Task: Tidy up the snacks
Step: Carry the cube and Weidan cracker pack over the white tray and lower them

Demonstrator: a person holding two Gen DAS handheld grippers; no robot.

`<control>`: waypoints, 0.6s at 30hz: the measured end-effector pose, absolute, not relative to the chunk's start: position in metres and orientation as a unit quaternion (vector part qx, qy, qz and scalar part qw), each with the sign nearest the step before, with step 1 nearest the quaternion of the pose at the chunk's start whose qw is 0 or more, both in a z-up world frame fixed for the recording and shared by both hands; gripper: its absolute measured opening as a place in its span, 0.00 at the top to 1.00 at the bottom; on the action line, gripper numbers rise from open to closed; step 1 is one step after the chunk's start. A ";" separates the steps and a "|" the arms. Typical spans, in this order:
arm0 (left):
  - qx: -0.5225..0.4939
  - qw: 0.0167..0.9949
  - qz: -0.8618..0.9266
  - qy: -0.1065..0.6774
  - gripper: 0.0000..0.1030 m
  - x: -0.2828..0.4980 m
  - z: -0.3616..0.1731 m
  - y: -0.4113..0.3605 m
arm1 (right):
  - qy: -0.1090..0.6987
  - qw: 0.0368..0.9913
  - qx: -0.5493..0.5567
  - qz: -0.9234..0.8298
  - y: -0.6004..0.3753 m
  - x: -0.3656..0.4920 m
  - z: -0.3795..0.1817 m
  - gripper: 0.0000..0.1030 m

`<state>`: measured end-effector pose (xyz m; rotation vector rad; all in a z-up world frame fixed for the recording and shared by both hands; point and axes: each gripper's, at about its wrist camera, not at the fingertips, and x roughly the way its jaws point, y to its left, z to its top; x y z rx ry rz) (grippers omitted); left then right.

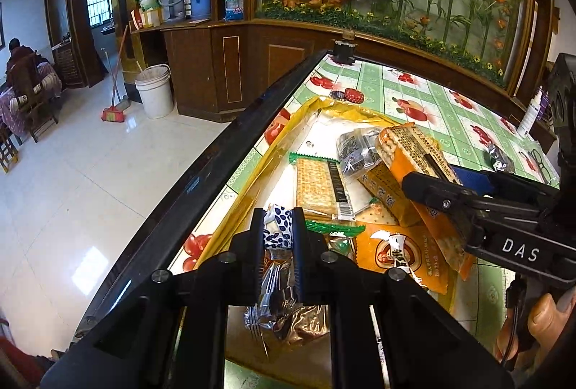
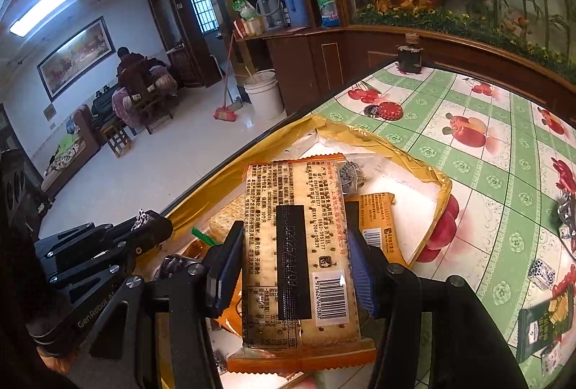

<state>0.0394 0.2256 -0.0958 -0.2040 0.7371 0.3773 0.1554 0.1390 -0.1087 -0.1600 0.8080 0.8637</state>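
- Holding a cracker packet [image 2: 298, 255], the right gripper [image 2: 293, 266] has its fingers clamped on the packet's long edges; long axis runs 12 to 6 o'clock along the fingers.
- Left gripper [image 1: 277, 230]: fingers pinched on a small blue-patterned wrapper [image 1: 277, 227].
- Gold-lined box [image 2: 428, 180] with other snacks lies just below, toward 12 o'clock; right hand nearer its open space.
- Surface [image 2: 468, 151]: loose snacks at 3 o'clock, partly cut off.
- Box floor under the packet is hidden.

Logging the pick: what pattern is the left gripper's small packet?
White with dark-blue leaf shapes, left wrist view.
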 end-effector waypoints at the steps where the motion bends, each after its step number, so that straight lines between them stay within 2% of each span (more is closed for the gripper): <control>1: -0.099 0.910 0.183 0.359 0.89 0.040 -0.097 0.226 | 0.382 0.827 -0.077 0.406 0.140 0.156 -0.111 0.47; 18: -0.107 0.902 0.181 0.376 0.89 0.045 -0.110 0.232 | 0.376 0.833 -0.123 0.386 0.160 0.157 -0.121 0.47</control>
